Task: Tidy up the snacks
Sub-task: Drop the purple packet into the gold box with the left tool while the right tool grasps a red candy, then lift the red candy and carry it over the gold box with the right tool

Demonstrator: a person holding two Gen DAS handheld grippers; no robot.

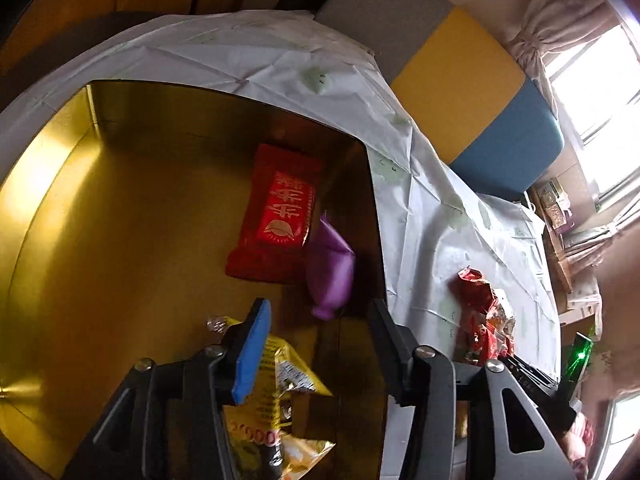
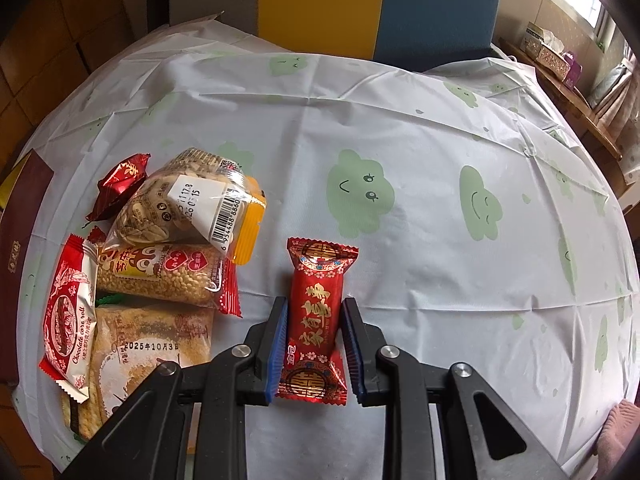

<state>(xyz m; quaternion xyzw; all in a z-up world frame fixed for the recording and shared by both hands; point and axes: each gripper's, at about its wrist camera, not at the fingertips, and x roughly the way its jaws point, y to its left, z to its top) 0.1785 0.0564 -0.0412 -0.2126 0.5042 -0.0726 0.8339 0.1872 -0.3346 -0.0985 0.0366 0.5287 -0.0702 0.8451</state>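
Two views cover the scene, and the gold-lined rectangular box (image 1: 80,208) serves as the landmark. Inside the box, near its right wall, a flat red foil packet with white characters (image 1: 276,216) lies on the gold floor, and a small purple wrapped candy (image 1: 330,272) sits just beside the packet's right edge, blurred. Nearer the camera, a yellow crinkled snack bag (image 1: 280,384) lies in the box under the left gripper (image 1: 318,312), whose blue-padded fingers are spread wide with nothing between them. Right of the box, on the white plastic tablecloth printed with green clouds (image 1: 432,208), a crumpled red wrapper (image 1: 480,308) rests.

From the right wrist view, only a dark maroon edge at the far left hints at the box. Beside that edge lies a pile of snacks: a red-and-white chocolate core roll packet (image 2: 72,316), a small dark red foil candy (image 2: 120,180), a clear bag of pale biscuits with a barcode label (image 2: 184,200), a red-ended packet of puffed grain (image 2: 160,276), and a tan cracker pack stamped with a date (image 2: 148,360). Right of the pile, the right gripper (image 2: 314,344) has its blue pads pressed against both sides of a red wedding-style candy packet with gold characters (image 2: 316,312), pinching it above the tablecloth (image 2: 440,280).
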